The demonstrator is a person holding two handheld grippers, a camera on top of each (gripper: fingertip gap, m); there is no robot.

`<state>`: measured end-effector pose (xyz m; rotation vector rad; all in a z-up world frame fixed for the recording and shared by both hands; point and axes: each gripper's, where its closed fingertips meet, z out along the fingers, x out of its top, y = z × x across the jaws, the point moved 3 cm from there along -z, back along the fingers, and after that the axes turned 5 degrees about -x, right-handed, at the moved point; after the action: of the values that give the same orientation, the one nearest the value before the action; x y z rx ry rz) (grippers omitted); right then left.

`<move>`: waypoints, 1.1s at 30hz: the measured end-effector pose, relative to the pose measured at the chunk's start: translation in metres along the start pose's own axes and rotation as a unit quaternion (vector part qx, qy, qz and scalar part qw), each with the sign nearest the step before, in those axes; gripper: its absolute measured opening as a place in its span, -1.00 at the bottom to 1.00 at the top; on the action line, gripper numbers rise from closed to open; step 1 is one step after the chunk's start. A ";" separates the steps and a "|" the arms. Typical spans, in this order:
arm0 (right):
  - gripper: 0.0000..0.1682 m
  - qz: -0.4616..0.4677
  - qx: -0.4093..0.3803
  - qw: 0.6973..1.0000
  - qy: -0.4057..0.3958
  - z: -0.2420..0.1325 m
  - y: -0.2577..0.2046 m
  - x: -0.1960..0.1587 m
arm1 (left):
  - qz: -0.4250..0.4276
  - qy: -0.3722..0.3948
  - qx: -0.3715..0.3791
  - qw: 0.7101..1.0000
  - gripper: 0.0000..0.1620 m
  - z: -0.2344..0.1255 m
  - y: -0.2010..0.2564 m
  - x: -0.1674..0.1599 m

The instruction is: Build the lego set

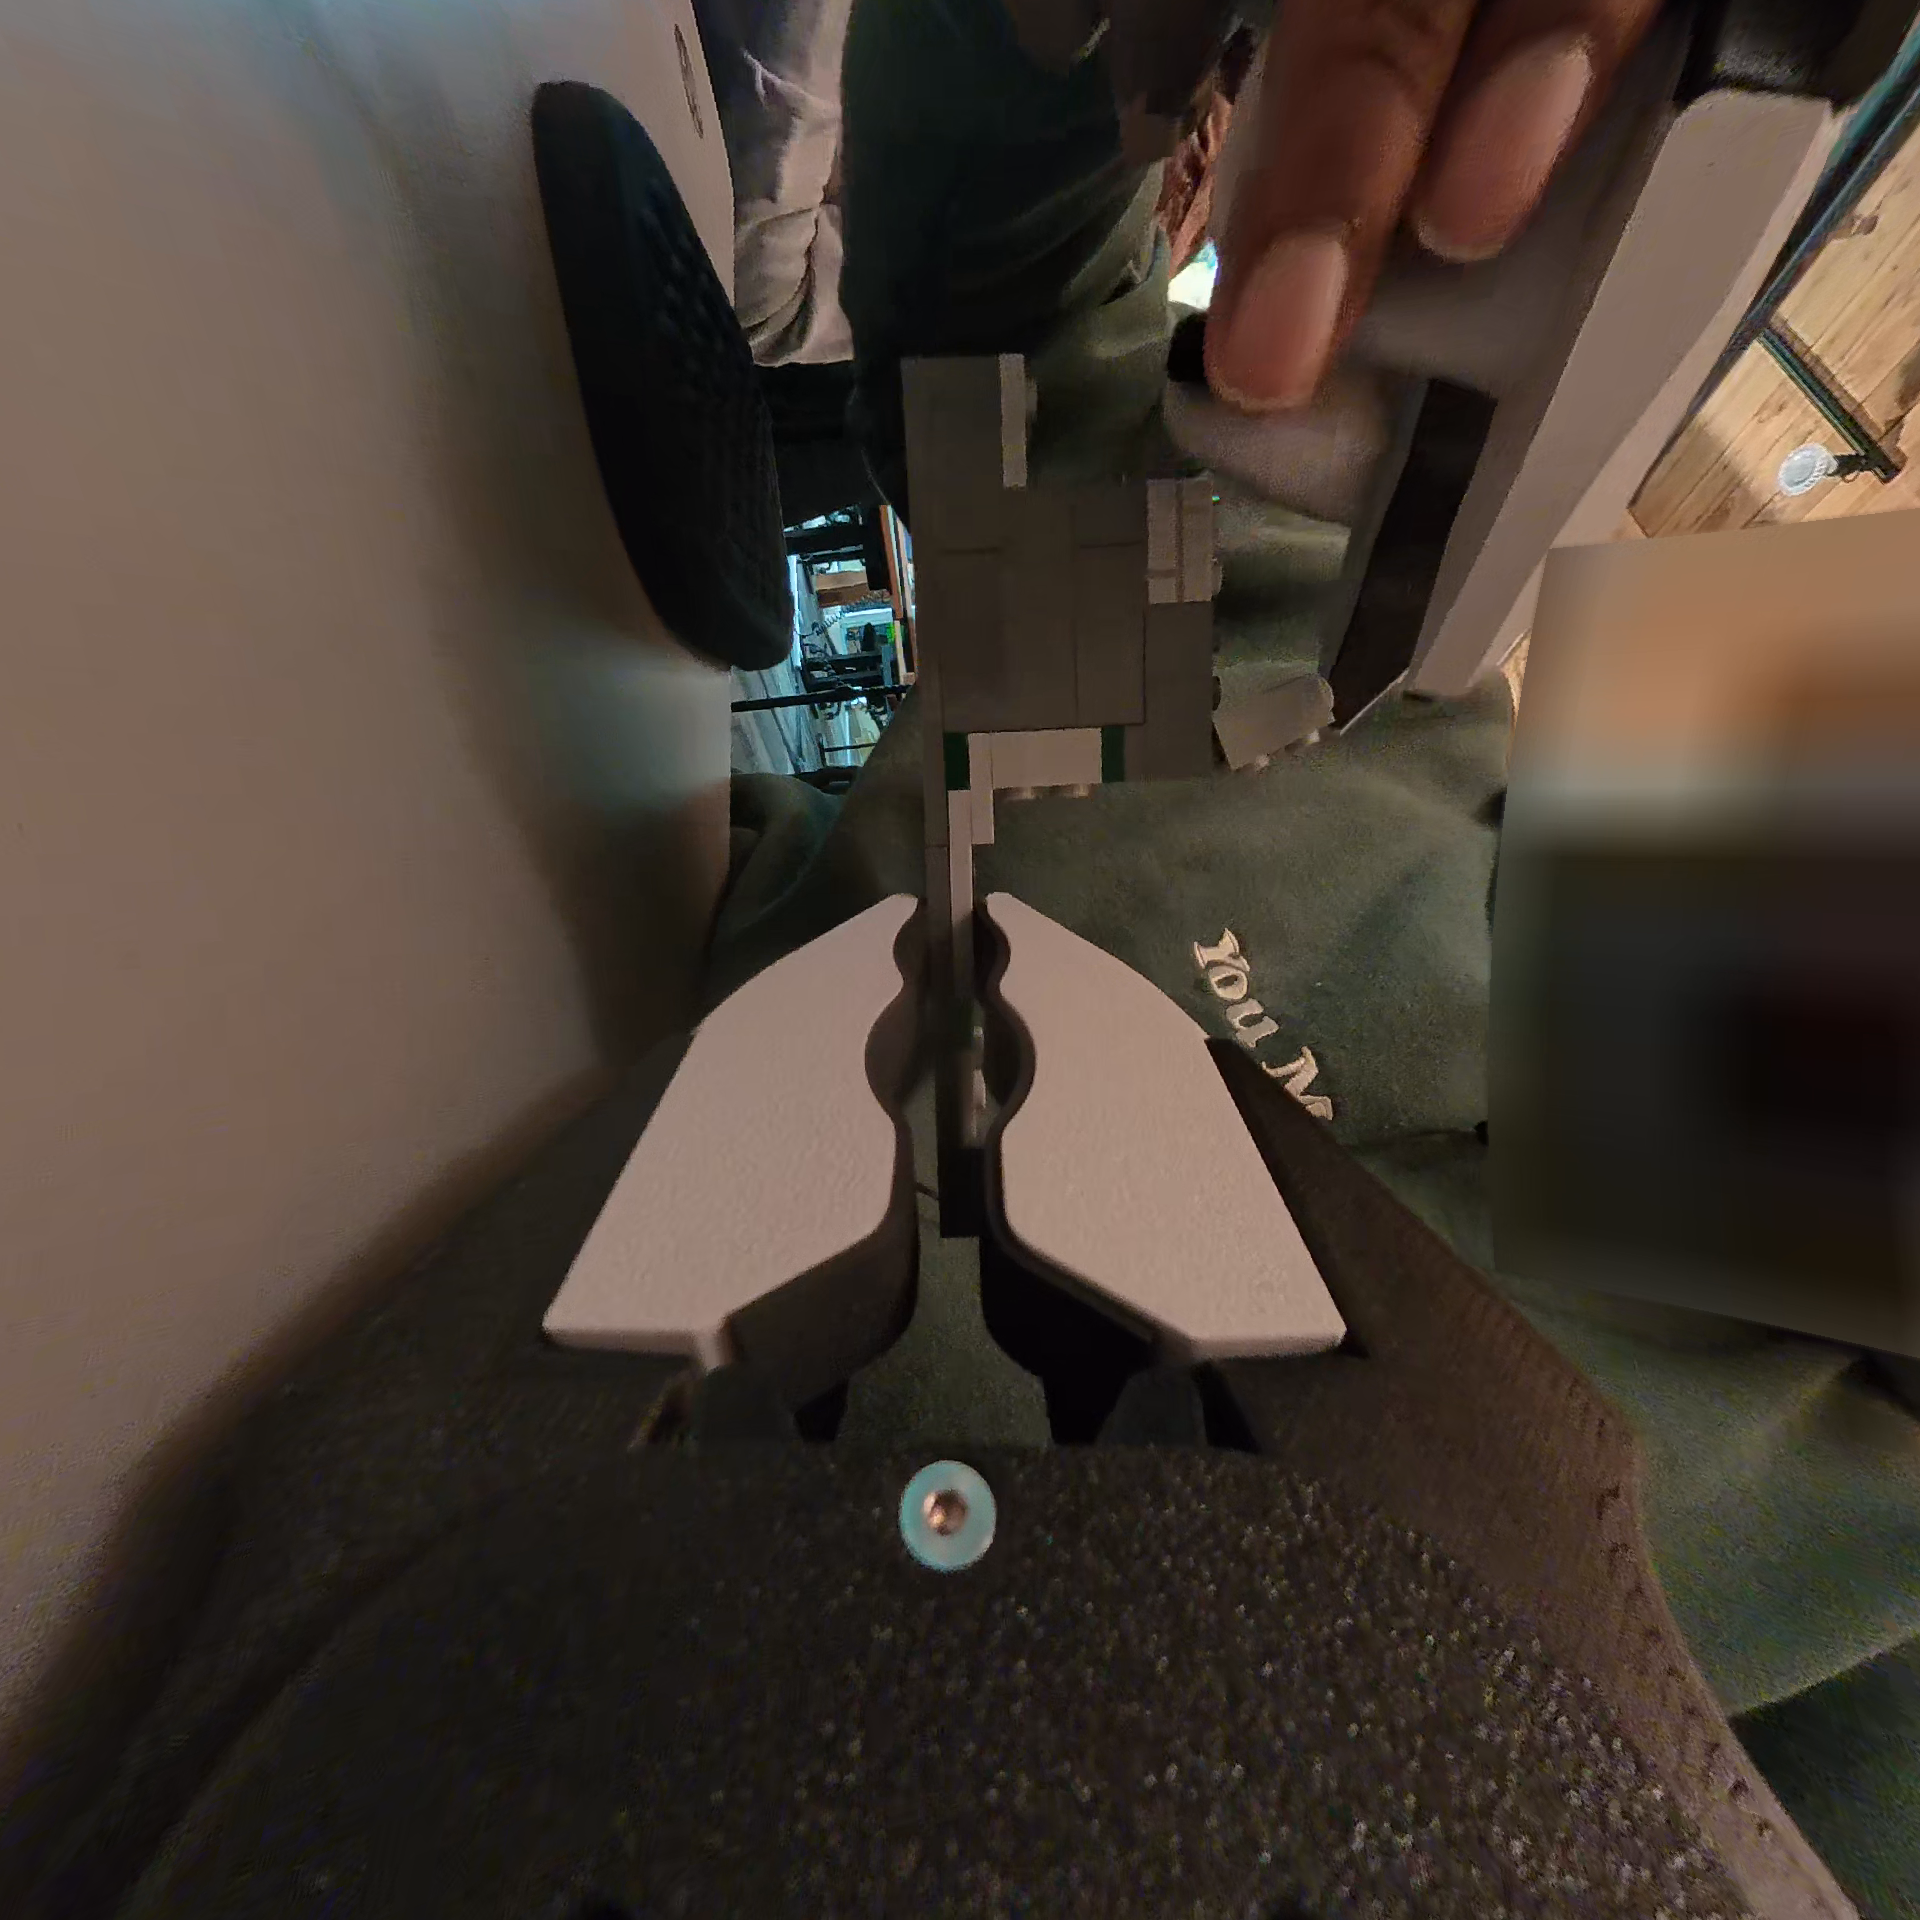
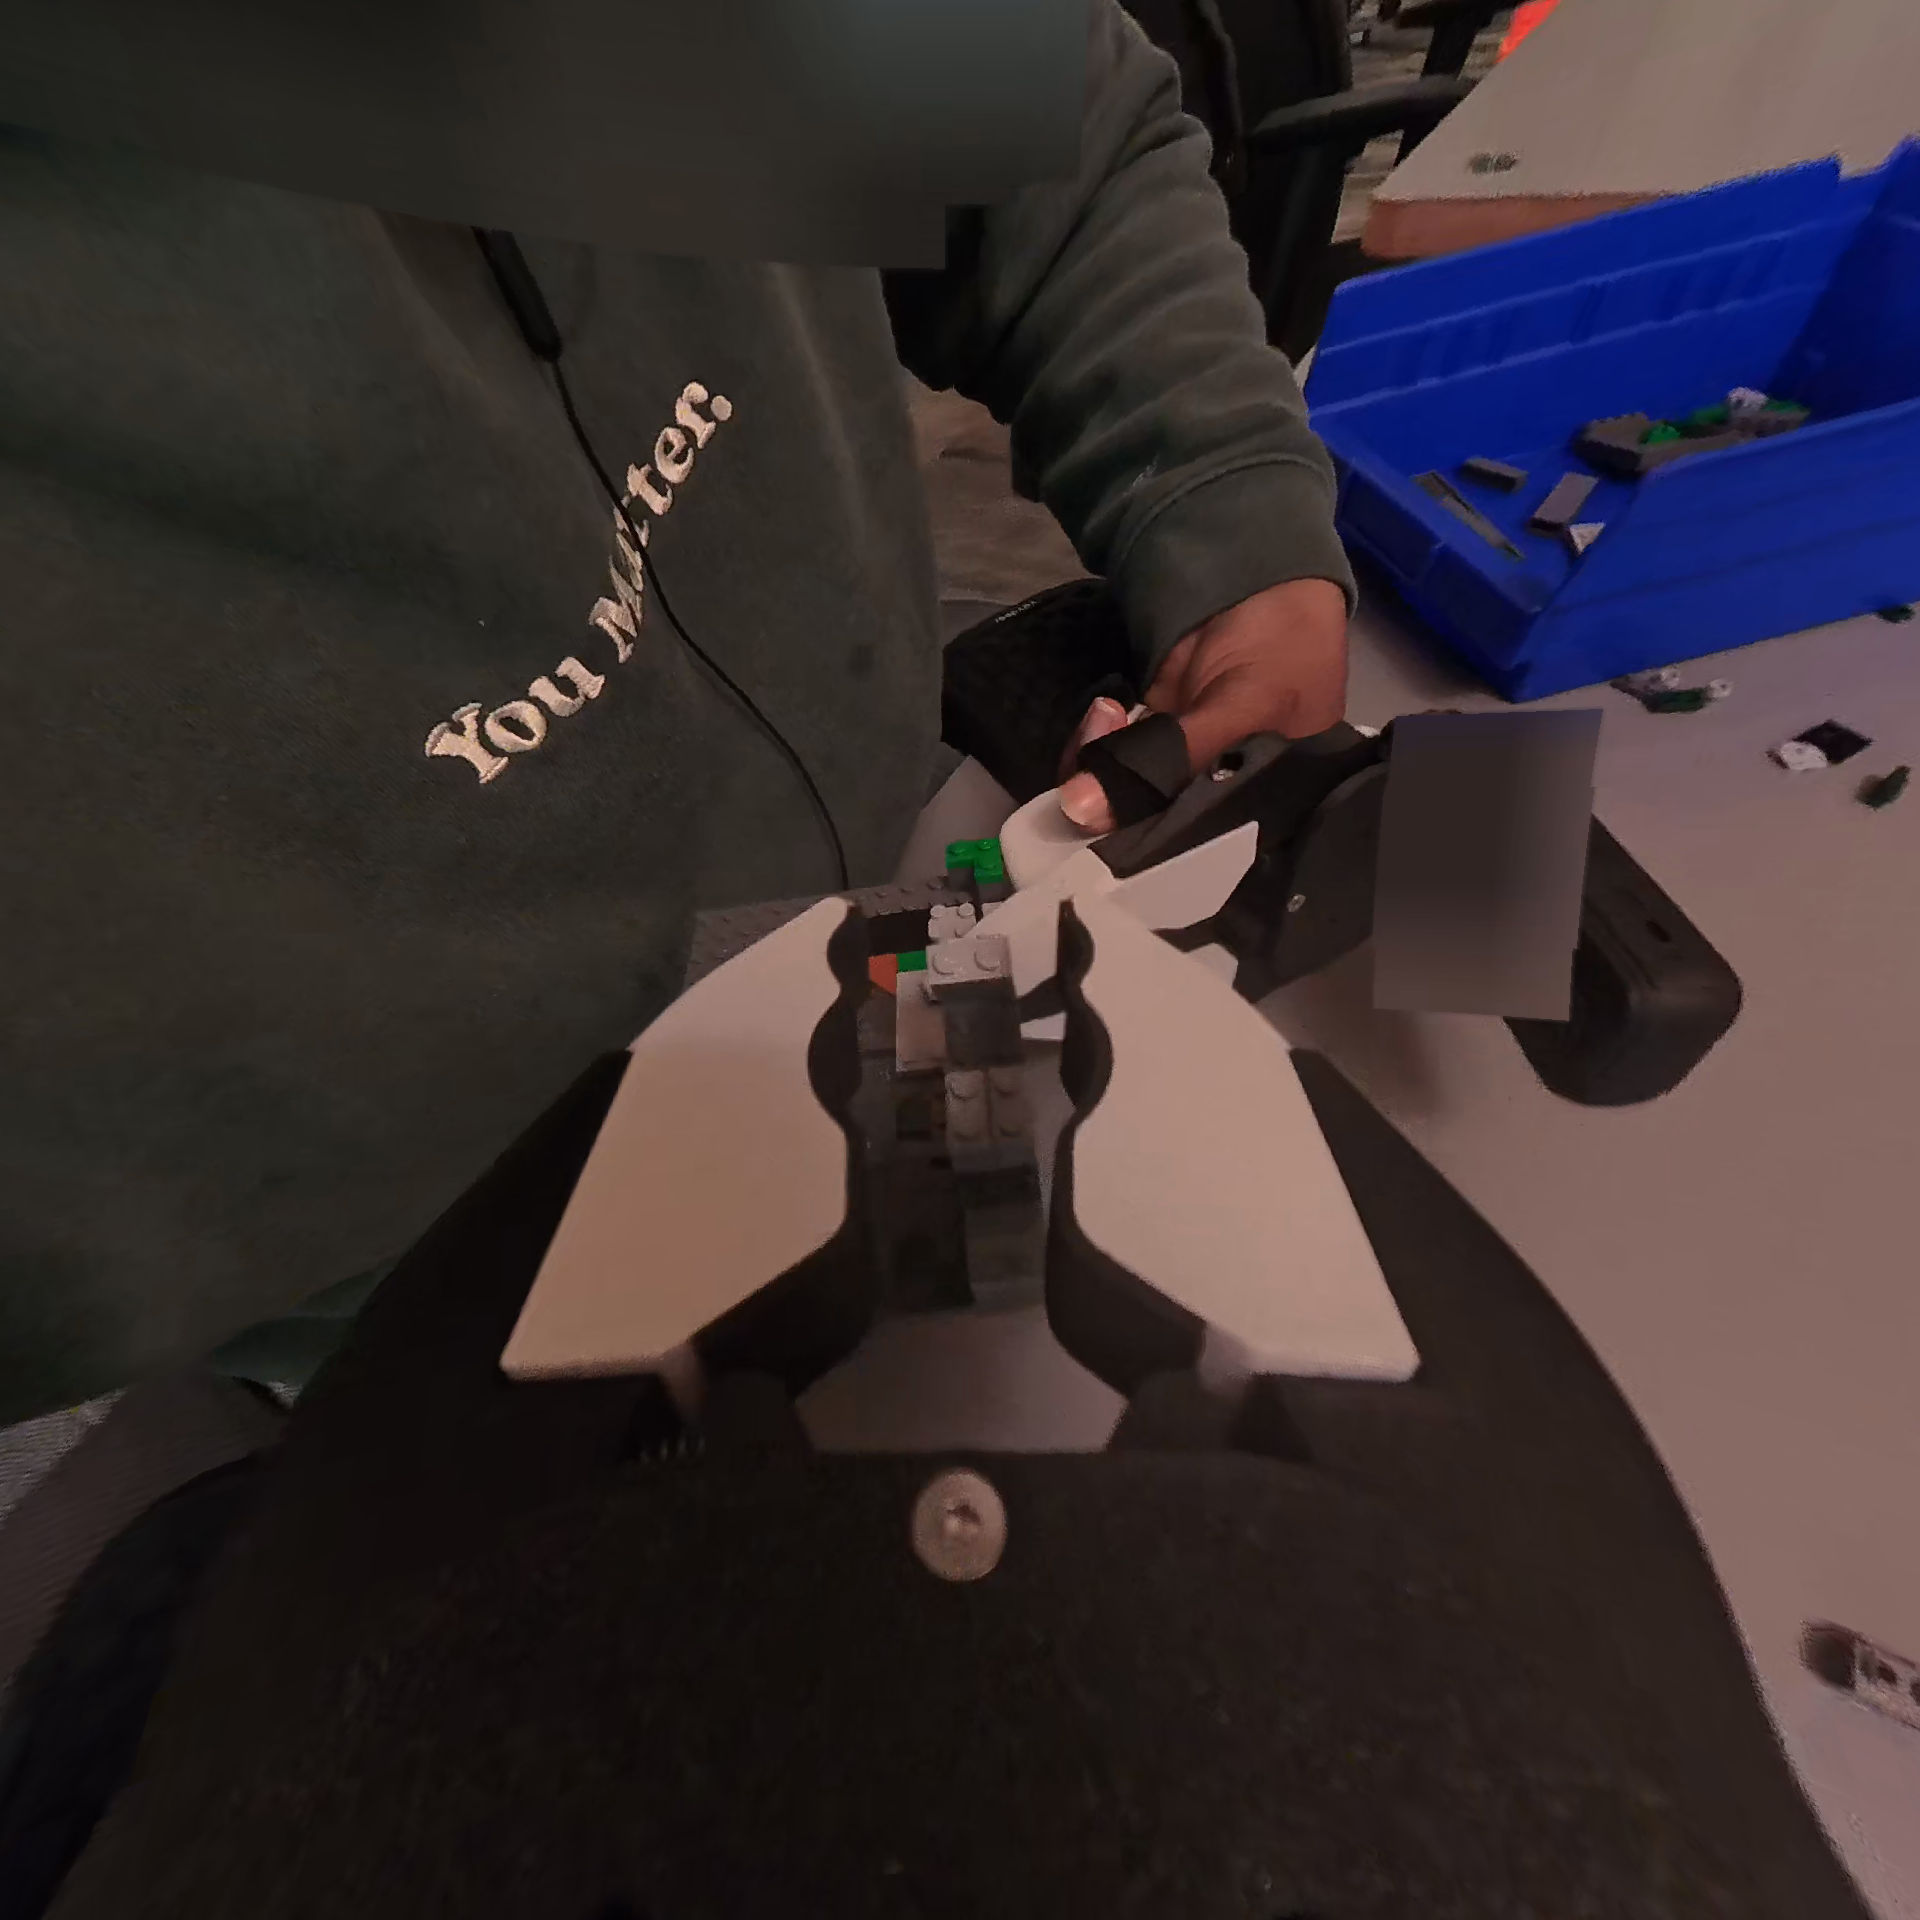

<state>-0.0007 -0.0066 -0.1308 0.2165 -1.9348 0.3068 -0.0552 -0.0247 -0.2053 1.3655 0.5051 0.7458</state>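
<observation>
The lego model [image 1: 1039, 582] is a grey build on a thin plate, with white and green bits. My left gripper [image 1: 956, 909] is shut on the plate's edge and holds the model in the air. In the right wrist view the left gripper [image 2: 1039, 873] clamps the model [image 2: 904, 904] near a green piece [image 2: 977, 857]. My right gripper [image 2: 954, 909] stands narrow around a grey stack of bricks [image 2: 987, 1039] and seems clamped on it, against the model. In the left wrist view its white finger [image 1: 1558, 416] is right of the model, with a light grey piece [image 1: 1273, 717] at its tip.
A blue bin [image 2: 1558, 582] with several loose pieces [image 2: 1621, 447] stands at the right on the grey table [image 2: 1714, 1247]. More loose pieces [image 2: 1818, 748] lie in front of it. The person's green sweatshirt [image 2: 312, 520] is close behind the model. A black mesh chair [image 1: 665, 416] is at the left. One gripper's finger ends stand about 7 cm off the other's.
</observation>
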 end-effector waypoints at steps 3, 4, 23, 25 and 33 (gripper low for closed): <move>-0.58 0.034 0.008 0.999 -0.016 -0.011 0.009 0.003 | 0.003 0.005 -0.001 1.000 -0.92 -0.002 0.003 0.005; -0.58 0.047 0.016 0.998 -0.024 -0.016 0.012 0.004 | 0.003 0.007 -0.001 1.000 -0.92 -0.002 0.003 0.007; -0.20 0.254 0.241 0.904 -0.247 -0.009 0.045 -0.027 | 0.013 -0.009 0.042 0.999 -0.92 -0.010 -0.002 0.037; -0.21 0.260 0.253 0.898 -0.250 -0.005 0.046 -0.029 | 0.012 -0.007 0.043 0.999 -0.93 -0.011 -0.003 0.037; -0.23 0.266 0.272 0.885 -0.266 0.002 0.048 -0.035 | 0.014 -0.005 0.057 0.998 -0.92 -0.013 -0.003 0.036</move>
<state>-0.0036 0.0380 -0.1694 0.1342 -2.3908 1.2794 -0.0393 0.0104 -0.2071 1.4830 0.5291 0.7417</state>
